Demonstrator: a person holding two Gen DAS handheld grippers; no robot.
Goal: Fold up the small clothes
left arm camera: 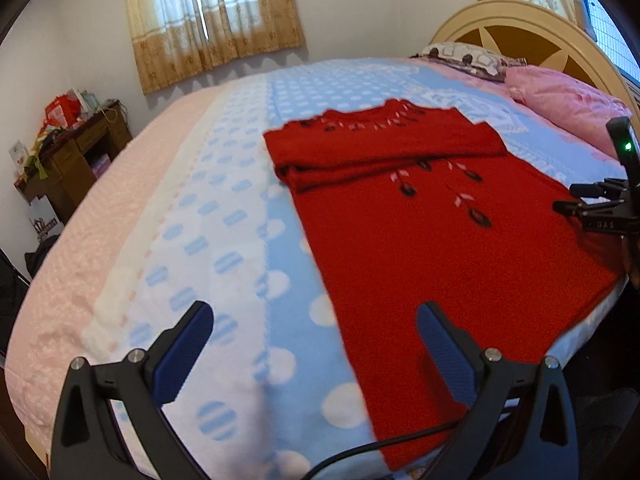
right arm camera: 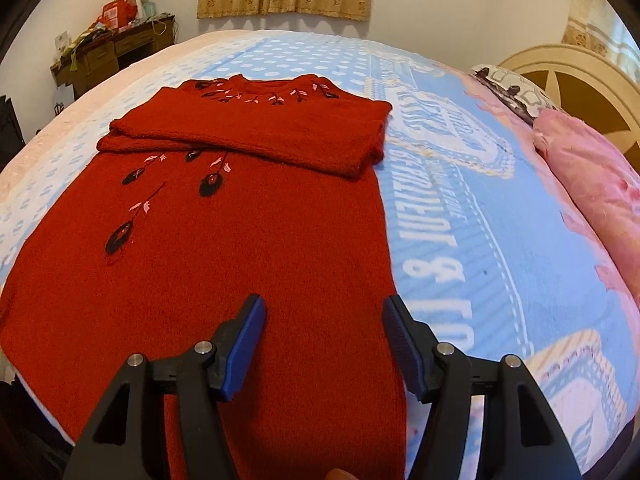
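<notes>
Right gripper: jaws gaping, gripping nothing, hovering over red sweater's right hem, sleeves lying folded ahead. Left gripper: likewise spread, sweater's left edge lying beneath. Risk: uneven pinching is likely dragging knit across bed, undoing sleeves.

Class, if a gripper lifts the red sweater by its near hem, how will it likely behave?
The red sweater looks like soft knit lying limp on the blanket, so it will probably droop. Its sleeves, folded loosely across the chest, may slide off. The fuzzy surface should resist slipping.
</notes>
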